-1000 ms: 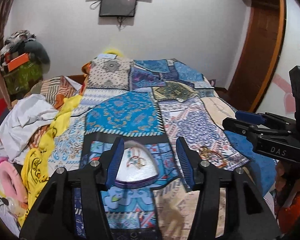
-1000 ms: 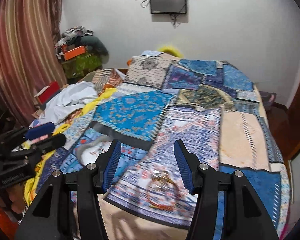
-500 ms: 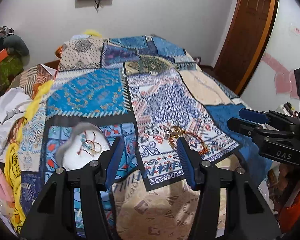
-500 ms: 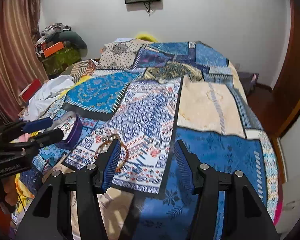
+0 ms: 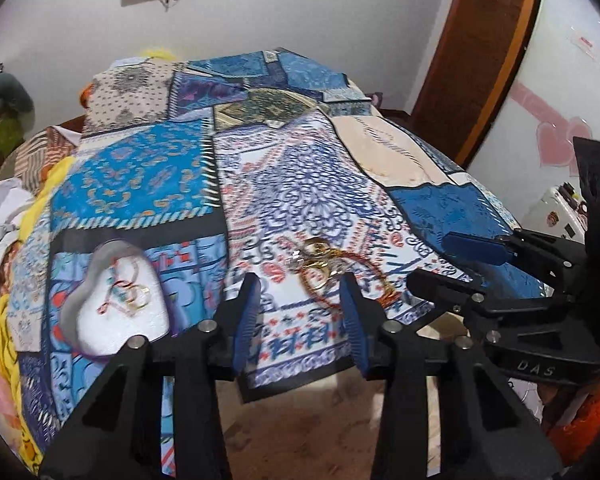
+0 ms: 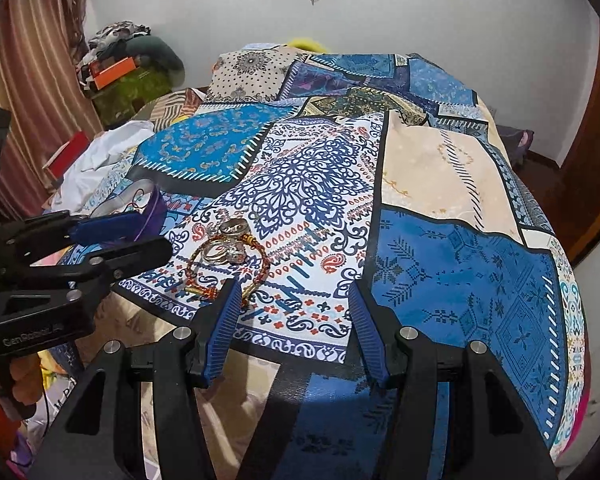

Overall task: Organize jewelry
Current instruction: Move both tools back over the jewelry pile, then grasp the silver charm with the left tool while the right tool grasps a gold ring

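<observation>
Currently both units hover over the bed (image 5: 380, 152), nothing grasped. Left hand-held gripper (image 5: 300, 312): jaws spread wide, empty, low over the near edge of the patchwork bedspread (image 6: 460, 272). Right hand-held gripper (image 6: 294, 312): also released, empty, same edge, further right.

Loose jewelry pile (image 5: 332, 268) (gold rings plus a red-and-gold beaded bangle) lies on the white-and-blue paisley patch, just ahead of the left unit's right finger. In the right wrist view the pile (image 6: 230, 256) sits just beyond its left fingertip, not between the fingers.

Heart-shaped box (image 5: 116, 300), white lining, purple rim, sits on the bedspread left of the pile, apart from it. A few thin rings and a red cord (image 5: 126, 292) lie inside. Blurred; can't count pieces.
</observation>
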`<state>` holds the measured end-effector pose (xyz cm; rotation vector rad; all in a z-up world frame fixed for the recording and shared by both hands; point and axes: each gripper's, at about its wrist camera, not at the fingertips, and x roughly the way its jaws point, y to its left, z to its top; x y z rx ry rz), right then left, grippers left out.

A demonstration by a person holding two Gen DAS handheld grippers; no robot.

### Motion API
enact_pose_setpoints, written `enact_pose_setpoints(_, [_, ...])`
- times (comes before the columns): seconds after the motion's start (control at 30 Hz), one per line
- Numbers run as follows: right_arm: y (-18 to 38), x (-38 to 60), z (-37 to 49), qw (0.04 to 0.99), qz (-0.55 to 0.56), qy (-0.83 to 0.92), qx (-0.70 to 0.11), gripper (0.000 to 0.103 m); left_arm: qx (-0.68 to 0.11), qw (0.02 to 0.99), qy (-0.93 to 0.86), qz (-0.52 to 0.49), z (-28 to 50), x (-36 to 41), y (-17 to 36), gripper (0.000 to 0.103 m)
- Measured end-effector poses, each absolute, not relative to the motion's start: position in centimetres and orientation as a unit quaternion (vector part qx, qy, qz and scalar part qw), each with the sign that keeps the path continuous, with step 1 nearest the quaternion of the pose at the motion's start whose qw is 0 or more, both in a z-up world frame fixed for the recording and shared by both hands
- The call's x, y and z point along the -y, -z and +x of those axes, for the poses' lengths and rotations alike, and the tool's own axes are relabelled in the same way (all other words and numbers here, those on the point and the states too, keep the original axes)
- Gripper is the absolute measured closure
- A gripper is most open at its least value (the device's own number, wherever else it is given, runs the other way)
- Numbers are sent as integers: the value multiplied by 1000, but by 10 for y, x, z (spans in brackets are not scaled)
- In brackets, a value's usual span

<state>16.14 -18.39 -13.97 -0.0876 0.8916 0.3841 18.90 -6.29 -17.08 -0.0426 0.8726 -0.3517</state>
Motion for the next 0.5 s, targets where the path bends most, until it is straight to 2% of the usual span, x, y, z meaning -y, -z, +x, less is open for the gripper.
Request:
enact_pose_setpoints(0.2, [141, 195, 166, 885, -31, -177, -429, 51, -432, 881, 194, -4, 203, 86, 181, 79])
enact_pose_setpoints(0.5, [146, 202, 169, 883, -25, -177, -434, 51, -445, 873, 202, 2, 214, 98, 190, 85])
